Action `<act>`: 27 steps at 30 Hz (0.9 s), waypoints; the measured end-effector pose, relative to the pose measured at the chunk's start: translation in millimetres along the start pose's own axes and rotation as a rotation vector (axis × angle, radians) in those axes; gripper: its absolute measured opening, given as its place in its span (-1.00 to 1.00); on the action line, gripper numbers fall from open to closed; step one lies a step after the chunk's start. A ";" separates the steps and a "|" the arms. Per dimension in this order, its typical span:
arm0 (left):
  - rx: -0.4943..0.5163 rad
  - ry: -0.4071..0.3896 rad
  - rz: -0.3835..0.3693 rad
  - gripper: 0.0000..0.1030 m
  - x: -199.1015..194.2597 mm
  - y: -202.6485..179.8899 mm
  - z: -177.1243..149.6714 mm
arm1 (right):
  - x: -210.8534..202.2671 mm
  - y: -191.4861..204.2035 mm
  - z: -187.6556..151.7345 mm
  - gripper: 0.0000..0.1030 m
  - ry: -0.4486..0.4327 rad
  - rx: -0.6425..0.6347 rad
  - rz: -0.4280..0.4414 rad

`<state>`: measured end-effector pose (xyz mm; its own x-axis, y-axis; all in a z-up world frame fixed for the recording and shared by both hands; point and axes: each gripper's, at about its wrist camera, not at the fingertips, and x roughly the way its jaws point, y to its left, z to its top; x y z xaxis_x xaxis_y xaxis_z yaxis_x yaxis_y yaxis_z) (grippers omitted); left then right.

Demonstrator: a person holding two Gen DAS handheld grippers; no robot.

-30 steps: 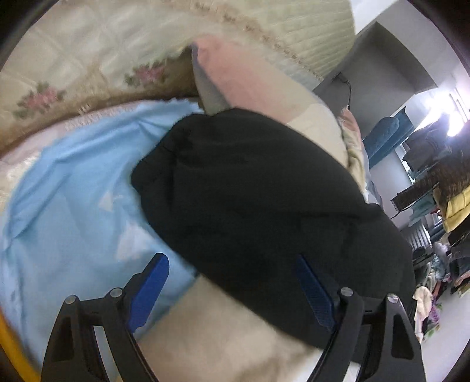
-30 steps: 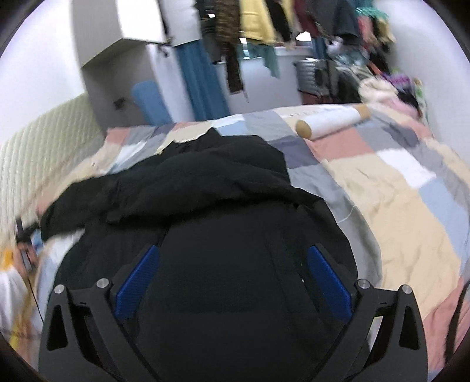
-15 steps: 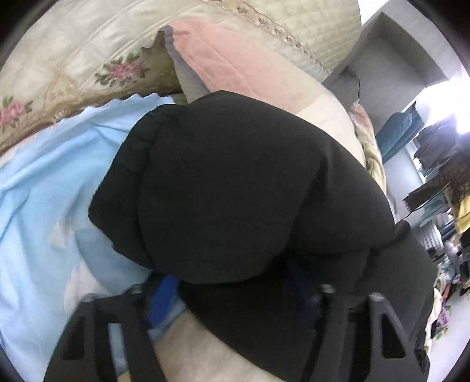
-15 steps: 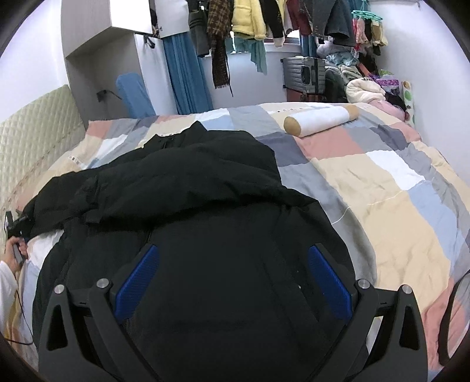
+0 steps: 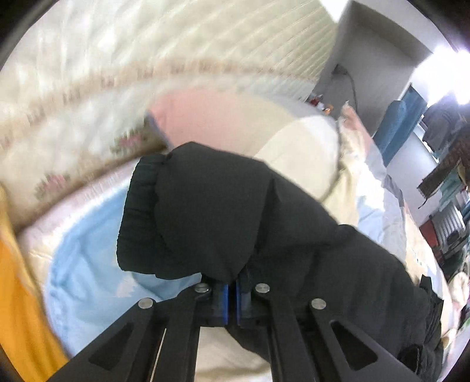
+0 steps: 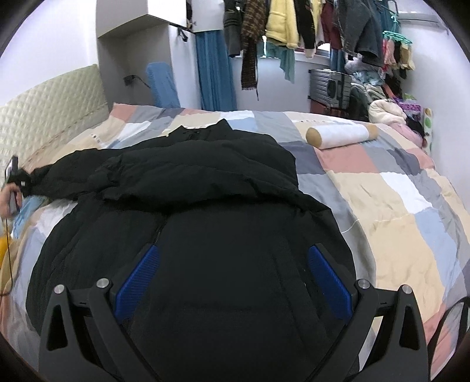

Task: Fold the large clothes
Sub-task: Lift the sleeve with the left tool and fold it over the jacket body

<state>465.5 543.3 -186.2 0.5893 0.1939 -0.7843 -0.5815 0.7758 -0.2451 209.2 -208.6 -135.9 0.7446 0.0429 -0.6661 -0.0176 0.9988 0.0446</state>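
Note:
A large black padded jacket point(image 6: 205, 182) lies spread on the patchwork quilt point(image 6: 396, 188) of a bed. My left gripper point(image 5: 230, 289) is shut on the jacket's sleeve point(image 5: 202, 211) near the ribbed cuff point(image 5: 135, 205) and holds it lifted above a light blue sheet point(image 5: 85, 264). In the right wrist view the left gripper point(image 6: 17, 182) shows at the far left, gripping the sleeve end. My right gripper point(image 6: 233, 276) is open and empty, hovering over the jacket's lower body.
A quilted cream headboard point(image 5: 205, 38) and floral pillow point(image 5: 58, 152) lie beyond the sleeve. A white bolster point(image 6: 340, 135) lies on the quilt's far right. Clothes hang on a rail point(image 6: 308, 26) and pile up by the wall point(image 6: 387, 97). Something orange point(image 5: 20, 293) is at left.
My left gripper closed on the black sleeve and lifted it near the cuff. The right gripper stayed open and drew back slightly over the jacket.

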 end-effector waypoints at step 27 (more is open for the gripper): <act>0.492 -0.320 -0.226 -0.97 -344.8 -307.1 -46.0 | -46.7 -44.2 -10.2 0.96 -0.152 -0.014 0.083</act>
<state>415.0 210.7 133.3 0.8504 0.1037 -0.5158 -0.1412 0.9894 -0.0340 168.4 -254.6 -114.4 0.8325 0.1229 -0.5402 -0.0922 0.9922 0.0837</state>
